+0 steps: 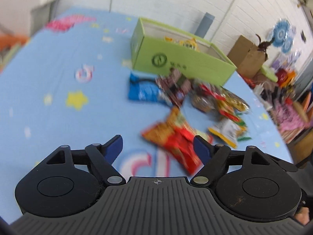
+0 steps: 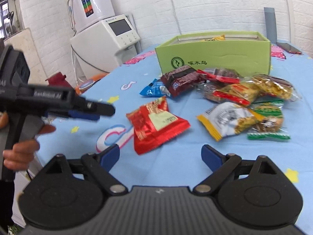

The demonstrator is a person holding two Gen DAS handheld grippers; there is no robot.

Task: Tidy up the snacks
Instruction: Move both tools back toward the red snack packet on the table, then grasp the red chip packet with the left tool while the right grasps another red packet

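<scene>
Left gripper (image 1: 158, 148) spread wide, holding nothing — hovering just above a red snack packet (image 2: 156, 123) on the blue desk (image 2: 185, 162). Right gripper (image 2: 160, 157) also wide apart and empty, near the same packet. Farther back, more snack packets (image 2: 244, 98) heaped before an open green box (image 2: 215, 56).
</scene>
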